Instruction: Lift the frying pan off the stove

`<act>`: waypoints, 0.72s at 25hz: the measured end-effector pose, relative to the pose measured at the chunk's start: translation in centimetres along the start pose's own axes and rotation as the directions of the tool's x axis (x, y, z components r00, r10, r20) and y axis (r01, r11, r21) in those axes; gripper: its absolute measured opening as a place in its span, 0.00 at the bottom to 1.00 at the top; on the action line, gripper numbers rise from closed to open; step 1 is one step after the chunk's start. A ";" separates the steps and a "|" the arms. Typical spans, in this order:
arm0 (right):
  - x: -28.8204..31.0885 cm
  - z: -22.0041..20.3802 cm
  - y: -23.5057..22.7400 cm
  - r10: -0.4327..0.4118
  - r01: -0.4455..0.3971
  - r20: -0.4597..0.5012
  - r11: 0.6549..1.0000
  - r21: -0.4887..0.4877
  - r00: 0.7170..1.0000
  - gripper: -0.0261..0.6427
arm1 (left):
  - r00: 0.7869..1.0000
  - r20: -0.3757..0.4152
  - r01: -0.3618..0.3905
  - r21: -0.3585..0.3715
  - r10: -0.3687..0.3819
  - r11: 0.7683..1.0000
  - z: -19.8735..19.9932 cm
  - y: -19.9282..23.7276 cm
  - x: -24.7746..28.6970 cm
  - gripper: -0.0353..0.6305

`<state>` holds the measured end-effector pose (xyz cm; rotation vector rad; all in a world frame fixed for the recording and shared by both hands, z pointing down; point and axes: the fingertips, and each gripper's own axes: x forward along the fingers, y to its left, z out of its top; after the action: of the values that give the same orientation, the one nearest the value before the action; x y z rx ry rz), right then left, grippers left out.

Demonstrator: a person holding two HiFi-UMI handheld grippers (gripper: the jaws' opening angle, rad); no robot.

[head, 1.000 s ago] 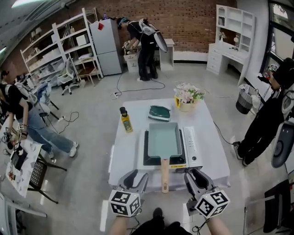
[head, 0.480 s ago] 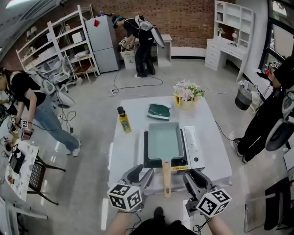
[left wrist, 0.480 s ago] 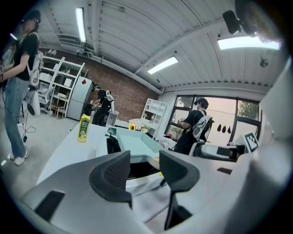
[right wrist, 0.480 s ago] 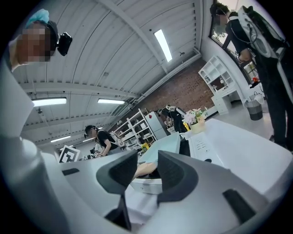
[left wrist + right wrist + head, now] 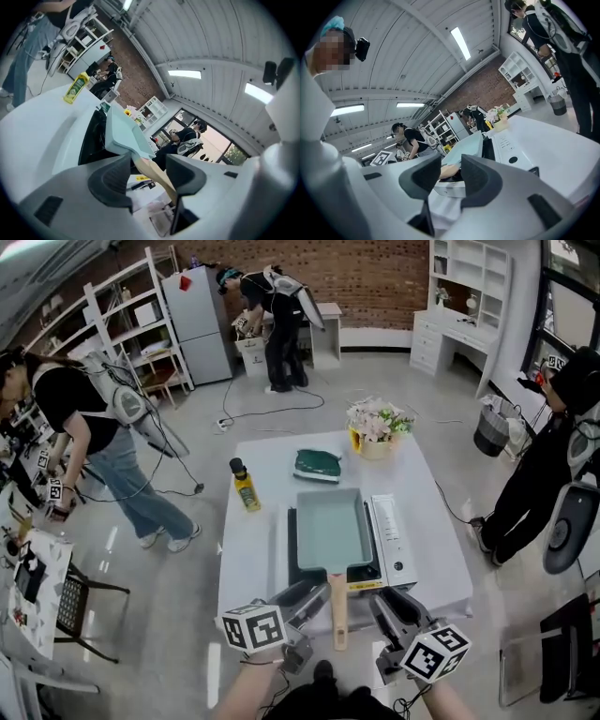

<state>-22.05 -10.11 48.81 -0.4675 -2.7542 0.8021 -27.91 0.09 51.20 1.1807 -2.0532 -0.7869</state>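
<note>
Left gripper (image 5: 304, 595): jaws apart, clamped on nothing. It leans in toward the pan handle from its left side, tips just beside the wood. The left gripper view shows the handle (image 5: 153, 171) through the gap, ahead of the 2 pads. Cannot tell whether it touches.
Right gripper (image 5: 390, 602): jaws apart, nothing between them. It is held low at the near table edge, right of the handle and clear of it.
Handle: pale wood, straight, jutting past the stove's front toward the near table edge. It lies between the 2 grippers, closer to the left one.
Frying pan (image 5: 333, 526): rectangular, pale teal, flat on the stove, not lifted.
Stove (image 5: 388, 538): black top with a white control strip along its right side. It stands on the white table (image 5: 251, 554).
Further out on table: yellow bottle (image 5: 246, 487) left of the pan, dark green object (image 5: 317, 466) behind the pan, flowers in a yellow pot (image 5: 377, 430) near the far edge.
Room: 3 people stand on the floor, well apart from the table.
</note>
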 end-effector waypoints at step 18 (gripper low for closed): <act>0.3 -1.0 0.1 0.051 -0.044 -0.056 0.991 0.123 0.997 0.23 | 0.961 -0.193 0.126 -0.336 -0.200 0.933 -2.4 -0.5 5.6 0.40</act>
<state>-22.01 -9.46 49.60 -0.5251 -2.6303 0.9458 -28.10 -5.54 53.61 1.2027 -1.5855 -0.9775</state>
